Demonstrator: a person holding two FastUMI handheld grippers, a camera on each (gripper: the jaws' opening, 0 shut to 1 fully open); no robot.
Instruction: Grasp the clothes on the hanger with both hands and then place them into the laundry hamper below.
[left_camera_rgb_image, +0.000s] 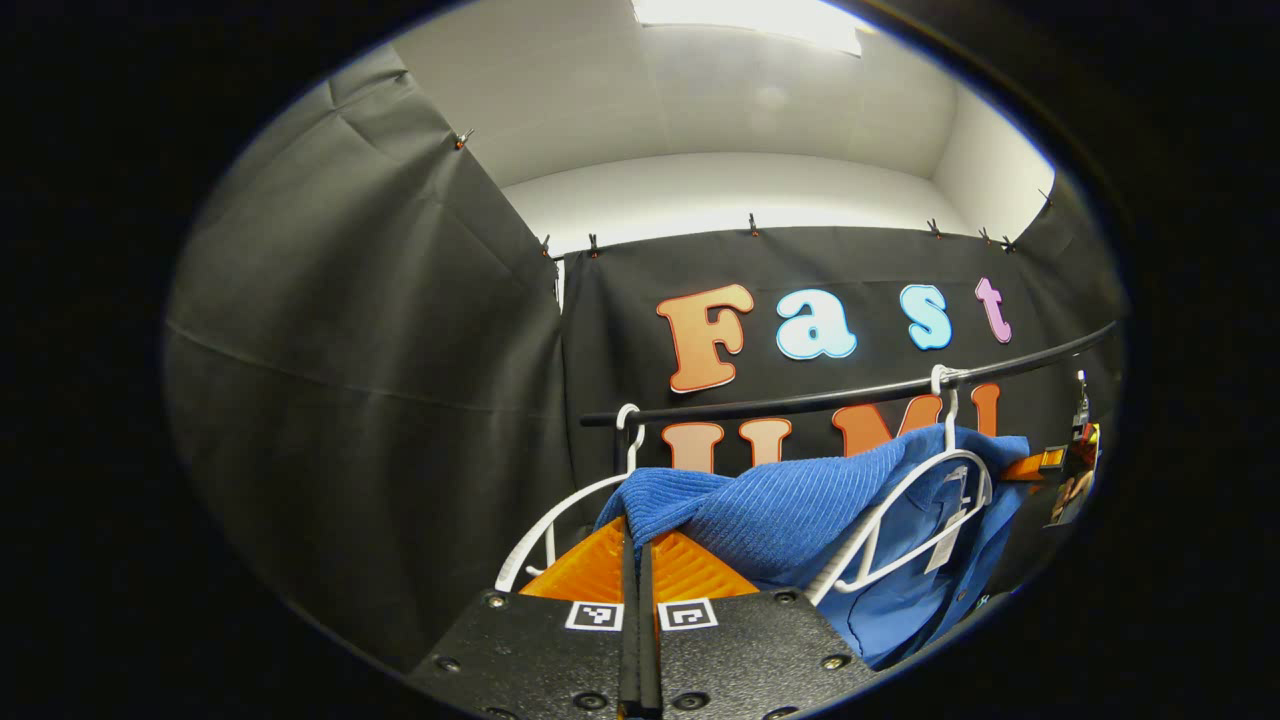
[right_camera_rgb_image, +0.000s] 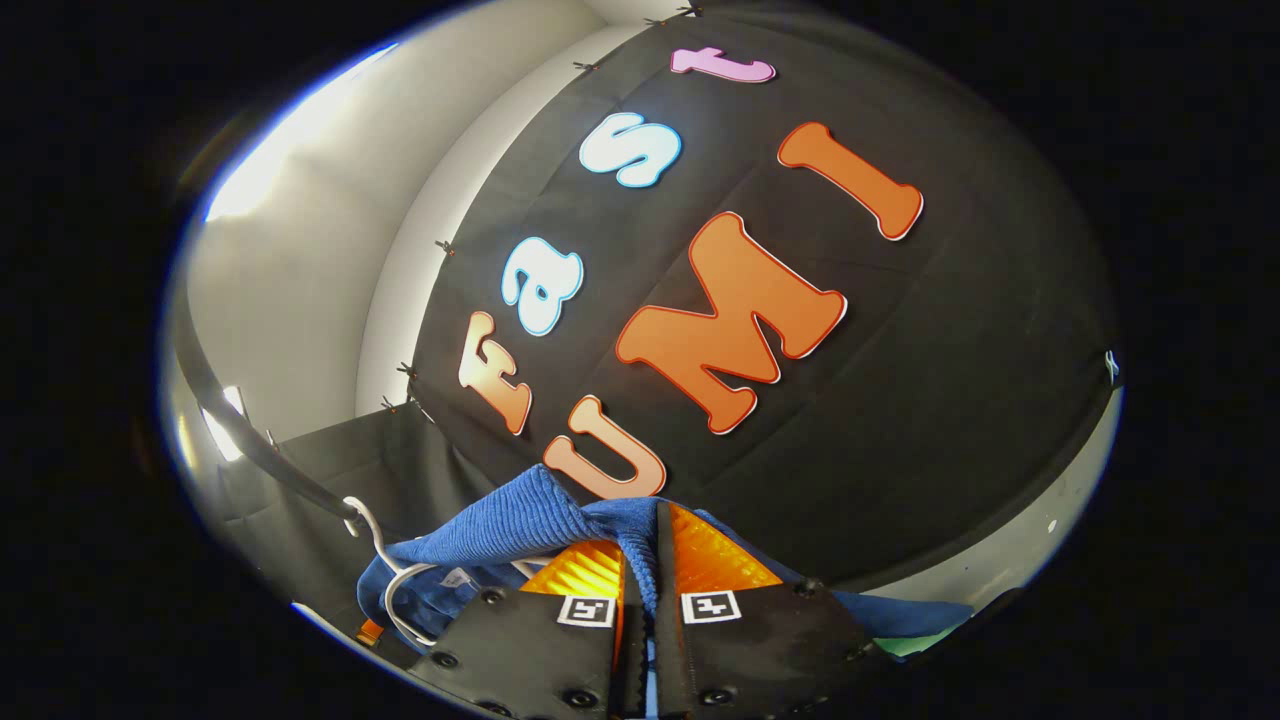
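Clearly the blue ribbed garment (left_camera_rgb_image: 770, 505) is soft, light and limp; it should sag once lifted, so two spread holds along its top edge seem best. It lies low centre in both views, draped below the rail (left_camera_rgb_image: 850, 392). I count one garment held, one rail, two white hangers (left_camera_rgb_image: 905, 520). The left gripper (left_camera_rgb_image: 638, 560) is closed at its edge; the right gripper (right_camera_rgb_image: 648, 570) pinches a fold between both fingers.

The left gripper (left_camera_rgb_image: 640, 560) has its fingers pressed together and raised high. The right gripper (right_camera_rgb_image: 655, 560) is likewise closed, tilted sideways.
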